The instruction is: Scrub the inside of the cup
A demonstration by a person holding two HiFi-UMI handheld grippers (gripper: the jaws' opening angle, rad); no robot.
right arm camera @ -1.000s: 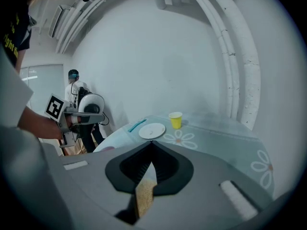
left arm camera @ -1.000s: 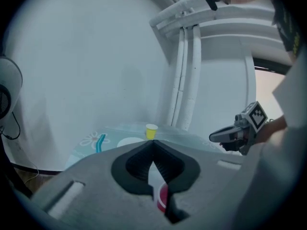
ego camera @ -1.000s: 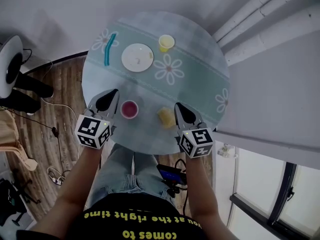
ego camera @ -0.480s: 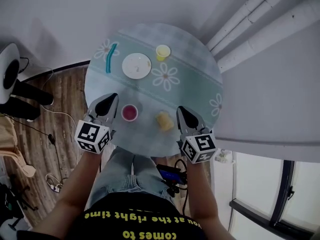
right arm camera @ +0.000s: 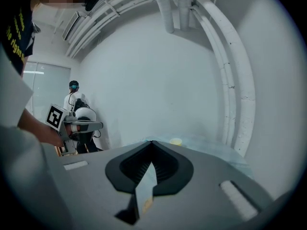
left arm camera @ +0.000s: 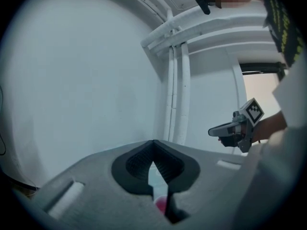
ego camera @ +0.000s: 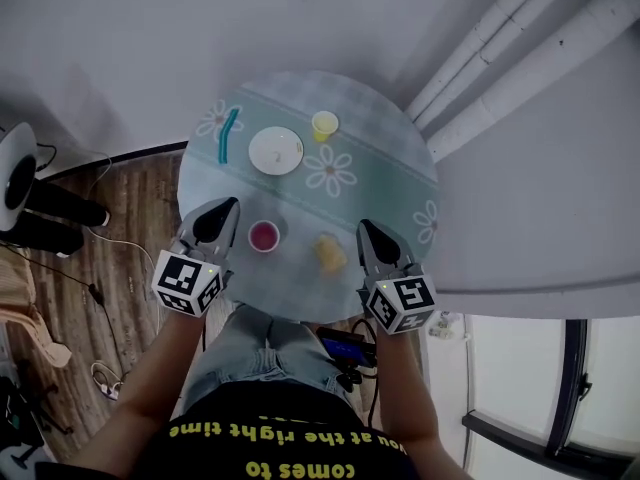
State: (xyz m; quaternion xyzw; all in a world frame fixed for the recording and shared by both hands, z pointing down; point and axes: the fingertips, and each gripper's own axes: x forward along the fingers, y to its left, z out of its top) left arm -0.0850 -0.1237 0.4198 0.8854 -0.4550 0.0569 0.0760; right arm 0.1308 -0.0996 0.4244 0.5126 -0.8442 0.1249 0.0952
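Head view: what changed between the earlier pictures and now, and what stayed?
The left gripper and right gripper have lifted away from the table, shut and empty; nothing was grasped or released. The pink cup, yellow sponge, plate and yellow cup lie where they were.

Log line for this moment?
left gripper shut, empty | right gripper shut, empty | pink cup on table, untouched | sponge on table, untouched

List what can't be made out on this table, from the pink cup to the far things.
- Pink cup, inside: too small in the head view; the left gripper view shows a sliver past its jaws.
- Yellow sponge: the right gripper view shows only a sliver between the jaws.
- Teal stick: too small to identify.
- White plate, marks: too small to read.
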